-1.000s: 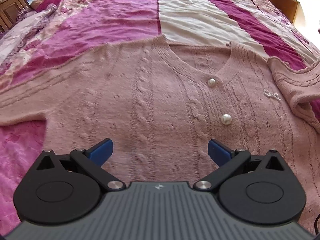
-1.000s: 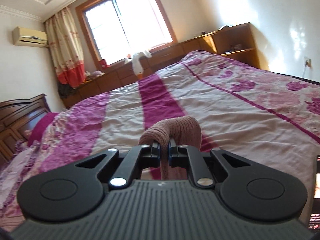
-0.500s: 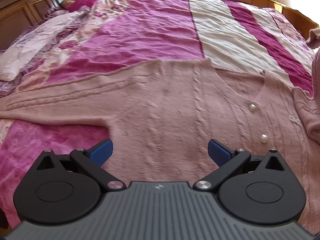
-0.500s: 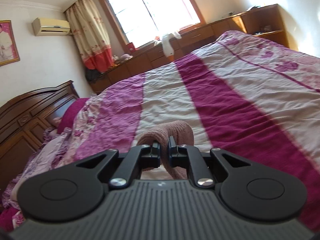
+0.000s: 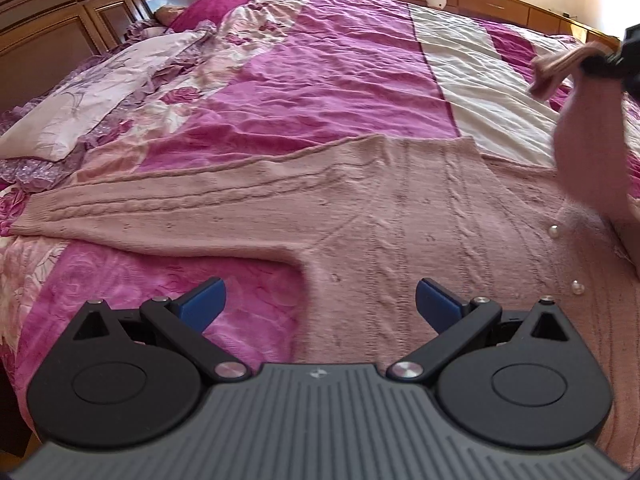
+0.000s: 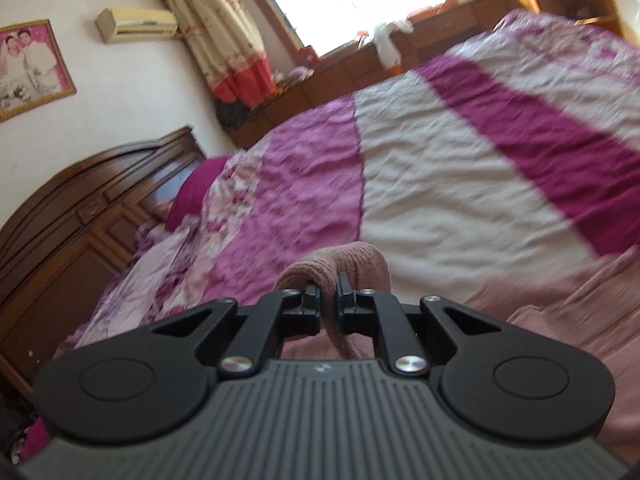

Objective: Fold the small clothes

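Observation:
A dusty pink knit cardigan [image 5: 400, 216] with pearl buttons [image 5: 577, 288] lies flat on the bed, its left sleeve [image 5: 140, 208] stretched out to the left. My left gripper [image 5: 318, 304] hovers open over the cardigan's armpit area, nothing between its blue pads. My right gripper [image 6: 328, 300] is shut on the cuff of the right sleeve [image 6: 336, 260], which loops over its fingertips. In the left wrist view that lifted right sleeve [image 5: 588, 120] hangs at the far right above the cardigan's front, with the right gripper [image 5: 600, 62] at the frame edge.
The bed has a pink, magenta and cream striped quilt [image 5: 340, 80]. A floral pillow [image 5: 92, 92] and dark wooden headboard [image 5: 52, 24] are at the left. Low wooden cabinets [image 6: 460, 12] with a white plush toy [image 6: 388, 40] run under the window.
The right gripper has carried the sleeve cuff leftward and over the cardigan's body. The left gripper has shifted left toward the outstretched left sleeve and stays open.

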The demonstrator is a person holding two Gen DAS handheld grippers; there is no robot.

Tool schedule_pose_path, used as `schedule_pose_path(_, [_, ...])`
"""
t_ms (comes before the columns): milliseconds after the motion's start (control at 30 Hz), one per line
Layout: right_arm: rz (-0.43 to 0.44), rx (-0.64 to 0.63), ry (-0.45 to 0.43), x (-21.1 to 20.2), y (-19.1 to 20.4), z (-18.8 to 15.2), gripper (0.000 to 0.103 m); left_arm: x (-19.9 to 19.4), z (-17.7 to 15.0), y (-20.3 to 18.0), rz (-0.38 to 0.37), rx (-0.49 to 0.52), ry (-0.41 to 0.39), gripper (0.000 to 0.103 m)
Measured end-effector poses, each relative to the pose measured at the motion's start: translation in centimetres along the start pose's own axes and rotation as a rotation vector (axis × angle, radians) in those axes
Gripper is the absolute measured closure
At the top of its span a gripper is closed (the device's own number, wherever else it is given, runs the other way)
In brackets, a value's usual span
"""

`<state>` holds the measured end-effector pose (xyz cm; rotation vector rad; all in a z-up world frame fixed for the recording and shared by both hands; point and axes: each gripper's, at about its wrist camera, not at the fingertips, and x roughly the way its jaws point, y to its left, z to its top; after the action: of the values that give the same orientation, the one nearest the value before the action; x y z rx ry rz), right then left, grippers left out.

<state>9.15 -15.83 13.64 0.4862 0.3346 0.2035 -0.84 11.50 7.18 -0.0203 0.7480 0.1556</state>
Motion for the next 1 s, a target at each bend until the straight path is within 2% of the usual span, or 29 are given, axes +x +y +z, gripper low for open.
schedule_pose_path(267, [-0.004,0.014,0.161,5.3,1.0,-6.2,0.092,0.3,0.3,2.5,0.026,-0.041,-0.006,0.000])
schedule_pose_path(400, [0.004,0.001,0.225,6.8,1.5,-7.8,0.090,0.6,0.4,3.2,0.033,-0.056,-0.002,0.000])
schedule_pose_path(533, [0.019,-0.038,0.336,7.8,2.2,-9.1,0.089,0.9,0.4,3.3,0.031,-0.060,0.002,0.000])
schedule_pose_path(567, [0.019,-0.047,0.350,7.7,2.3,-9.4,0.084,1.0,0.5,3.3,0.030,-0.060,0.001,0.000])
schedule_pose_path(700, [0.061,-0.065,0.355,6.5,2.2,-9.8,0.050,1.2,0.8,2.8,0.024,-0.054,-0.006,0.000])
schedule_pose_path(767, [0.082,-0.076,0.345,5.1,2.0,-9.6,0.045,1.3,1.2,2.4,0.019,-0.042,-0.012,0.000])
schedule_pose_path(867, [0.091,-0.093,0.317,2.9,1.4,-9.1,0.045,1.6,1.7,1.7,0.013,-0.018,-0.019,0.000])
schedule_pose_path(1000, [0.043,-0.116,0.250,-0.1,-0.3,-8.0,0.045,2.4,2.5,0.8,-0.021,-0.017,-0.018,0.000])
